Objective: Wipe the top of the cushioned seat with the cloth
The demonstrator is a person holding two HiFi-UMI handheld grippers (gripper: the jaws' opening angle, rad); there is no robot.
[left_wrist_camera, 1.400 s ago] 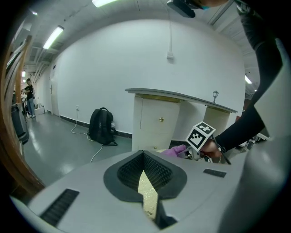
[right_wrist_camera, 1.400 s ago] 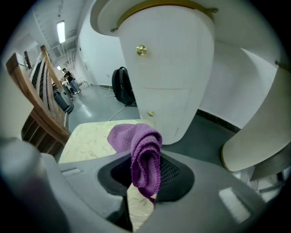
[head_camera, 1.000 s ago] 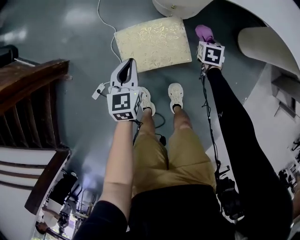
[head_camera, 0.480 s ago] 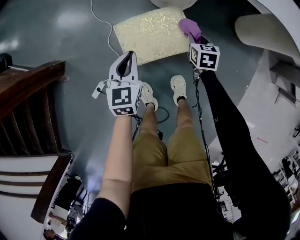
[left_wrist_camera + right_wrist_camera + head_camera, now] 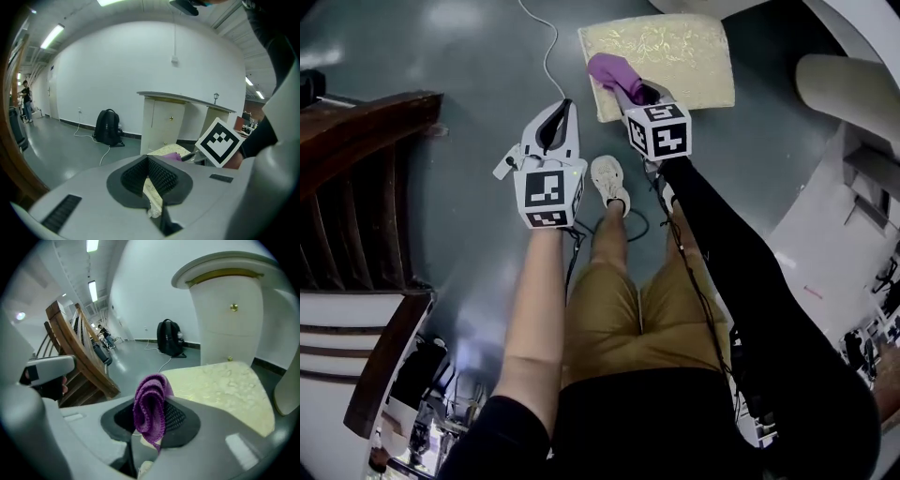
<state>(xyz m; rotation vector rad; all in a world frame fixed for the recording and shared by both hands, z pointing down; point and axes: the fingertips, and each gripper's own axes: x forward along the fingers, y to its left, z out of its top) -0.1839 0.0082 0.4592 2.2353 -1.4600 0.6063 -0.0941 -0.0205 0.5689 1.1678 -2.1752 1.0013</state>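
Grey floor (image 5: 469,56), right tool (image 5: 636,92) gripping cloth (image 5: 611,69), moved onto seat (image 5: 689,47), left tool (image 5: 566,107) closed

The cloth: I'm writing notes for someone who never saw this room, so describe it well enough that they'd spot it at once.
On the grey floor, find the square cream cushioned seat with a gold pattern. At its left edge in the head view, the right gripper pinches the cloth in its jaws. It is a small knitted wad and the only purple thing here.
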